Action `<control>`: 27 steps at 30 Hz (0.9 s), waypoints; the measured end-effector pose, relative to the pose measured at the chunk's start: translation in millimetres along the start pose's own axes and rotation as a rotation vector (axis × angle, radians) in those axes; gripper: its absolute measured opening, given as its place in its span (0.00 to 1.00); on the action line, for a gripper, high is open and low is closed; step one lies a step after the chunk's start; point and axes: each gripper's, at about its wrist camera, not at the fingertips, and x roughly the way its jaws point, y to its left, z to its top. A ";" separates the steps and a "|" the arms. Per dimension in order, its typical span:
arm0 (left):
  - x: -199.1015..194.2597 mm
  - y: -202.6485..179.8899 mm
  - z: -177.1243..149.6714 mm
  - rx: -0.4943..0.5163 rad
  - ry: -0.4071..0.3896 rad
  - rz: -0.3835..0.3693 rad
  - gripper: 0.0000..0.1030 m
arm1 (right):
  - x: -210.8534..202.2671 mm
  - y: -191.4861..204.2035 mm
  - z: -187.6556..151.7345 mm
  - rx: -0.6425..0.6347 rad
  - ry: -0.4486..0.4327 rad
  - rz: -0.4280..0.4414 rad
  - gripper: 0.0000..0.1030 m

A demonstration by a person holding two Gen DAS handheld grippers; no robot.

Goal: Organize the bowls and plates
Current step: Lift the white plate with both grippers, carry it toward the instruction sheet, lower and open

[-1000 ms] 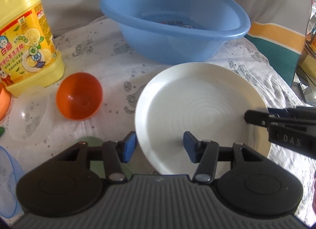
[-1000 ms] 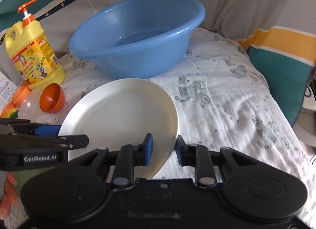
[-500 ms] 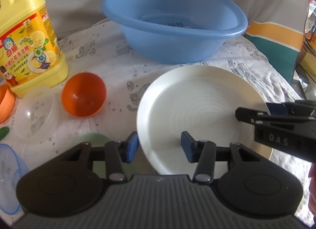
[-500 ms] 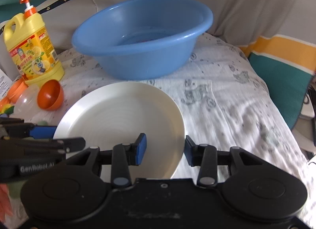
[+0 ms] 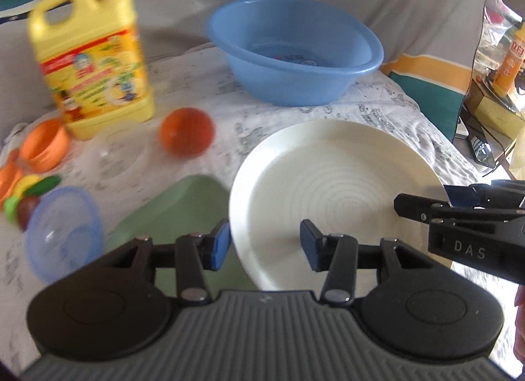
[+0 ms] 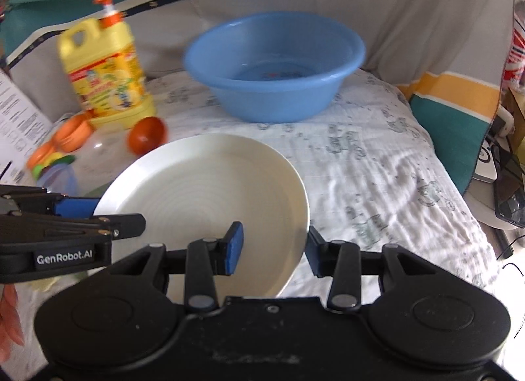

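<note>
1. On the far left, a clear blue bowl, an orange cup and a green plate crowd the white plate's left edge. My worry is that a sideways drift knocks them, since they lie just beside it.
2. The left gripper has its jaws apart, straddling the plate's left rim without clamping. If it lets the rim slip, the plate may tip.
3. The white plate sits low over the patterned cloth, in front of the blue basin. I cannot tell whether it rests or hangs.
4. The right gripper also has jaws apart around the right rim. Neither grips firmly, so a lift now risks a drop.
5. Compared with a second ago, both views have pulled back and risen: the detergent bottle shows whole, the green plate is more exposed, and the right jaws have widened.
</note>
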 end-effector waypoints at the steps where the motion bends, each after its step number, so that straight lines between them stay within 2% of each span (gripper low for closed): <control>1: -8.4 5.3 -4.2 -0.007 -0.004 0.007 0.44 | -6.2 7.4 -1.3 -0.007 0.001 0.009 0.40; 7: -58.5 43.4 -33.7 -0.071 -0.029 0.066 0.44 | -38.5 60.6 -12.2 -0.051 0.007 0.074 0.40; 14: -111.2 101.5 -77.9 -0.170 -0.056 0.151 0.44 | -66.5 141.8 -29.6 -0.110 0.031 0.162 0.40; 22: -157.1 171.2 -142.4 -0.309 -0.057 0.235 0.47 | -81.8 238.4 -55.4 -0.250 0.070 0.253 0.40; 27: -173.7 202.2 -184.1 -0.380 -0.044 0.265 0.47 | -83.7 288.5 -79.6 -0.330 0.109 0.285 0.40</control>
